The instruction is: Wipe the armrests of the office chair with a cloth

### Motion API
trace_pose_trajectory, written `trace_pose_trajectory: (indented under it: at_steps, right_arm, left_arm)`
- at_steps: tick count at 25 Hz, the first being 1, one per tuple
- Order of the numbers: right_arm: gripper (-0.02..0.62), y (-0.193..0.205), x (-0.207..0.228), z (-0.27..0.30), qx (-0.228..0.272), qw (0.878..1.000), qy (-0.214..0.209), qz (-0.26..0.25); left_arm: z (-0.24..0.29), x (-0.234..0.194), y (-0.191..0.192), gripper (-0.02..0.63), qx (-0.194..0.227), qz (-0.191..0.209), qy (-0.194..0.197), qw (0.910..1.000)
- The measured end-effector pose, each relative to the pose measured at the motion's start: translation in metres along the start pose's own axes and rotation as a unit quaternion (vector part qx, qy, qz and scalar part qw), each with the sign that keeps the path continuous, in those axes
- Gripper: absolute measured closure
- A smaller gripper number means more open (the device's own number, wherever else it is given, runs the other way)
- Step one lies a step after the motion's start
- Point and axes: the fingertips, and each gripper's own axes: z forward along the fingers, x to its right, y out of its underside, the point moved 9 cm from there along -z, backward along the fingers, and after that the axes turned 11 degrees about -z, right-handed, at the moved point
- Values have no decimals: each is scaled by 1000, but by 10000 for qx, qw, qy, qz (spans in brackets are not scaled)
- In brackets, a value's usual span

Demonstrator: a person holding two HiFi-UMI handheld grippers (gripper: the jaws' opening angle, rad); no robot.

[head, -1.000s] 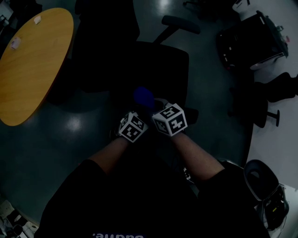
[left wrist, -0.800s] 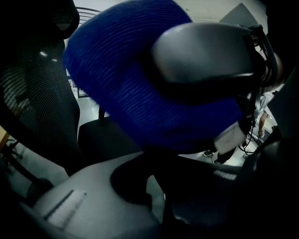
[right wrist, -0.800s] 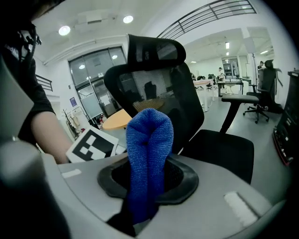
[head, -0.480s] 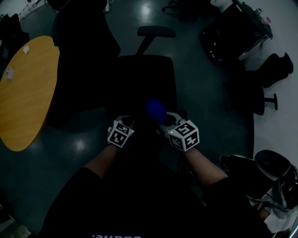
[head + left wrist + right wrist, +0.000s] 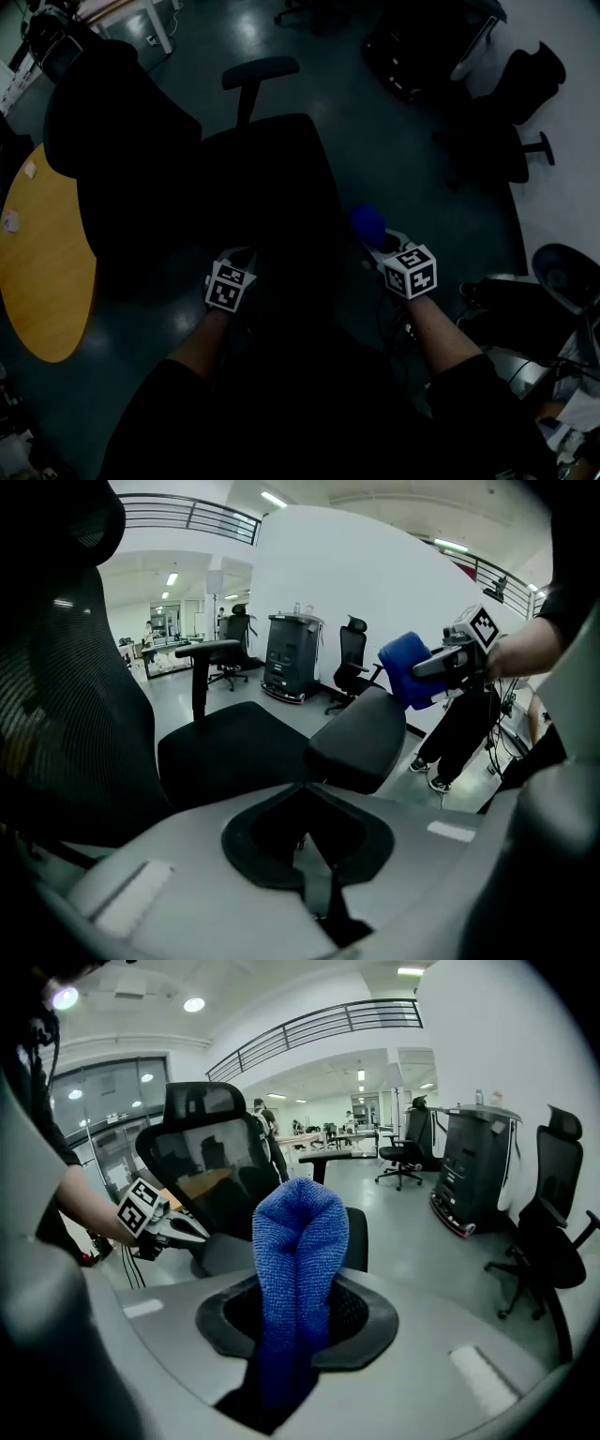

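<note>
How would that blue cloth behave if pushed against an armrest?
Probably floppy: the cloth is folded into a soft hump above where the right gripper pinches it. Its fuzzy weave suggests it is light and grippy, not slippery.

- Oval wooden table [image 5: 42, 272]: lies at the left edge of the head view on the dark, glossy floor [image 5: 394, 141]. Two small white items [image 5: 30, 170] rest on its top.
- Black equipment cart [image 5: 286, 658]: stands close against the white curved wall [image 5: 375, 583]. The right gripper view shows bottles [image 5: 487, 1099] on its top.
- Spare black office chair [image 5: 548, 1222]: stands just beside the cart, with a high back, a headrest and a wheeled base.
- Further chair [image 5: 234, 635]: stands well behind, near distant desks.
- Balcony railing [image 5: 319, 1026]: runs along the upper level, below round ceiling lights [image 5: 194, 1004].
- Cables [image 5: 548, 367]: trail loose over the floor at the lower right of the head view.
</note>
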Motion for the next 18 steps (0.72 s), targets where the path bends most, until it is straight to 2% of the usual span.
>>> trace_pose_trajectory:
  at_steps: [3,7,13,18]
  right_arm:
    - [483,18,4,4,-204,9998,60,21]
    - [483,31,-5,15,-367,9993,-58,74]
    - [483,31,-20,24,-419,9989,-69,179]
    - [483,28,-39,29,-491,9983,-322,12]
  left_arm:
    - [6,7,-3,589,-108,187,77,9997]
    - [12,14,-4,589,-188,292,157,9993]
    - [22,20,-3,589,-290,508,254,9980]
    - [27,26,0,591,-290,520,302,9978]
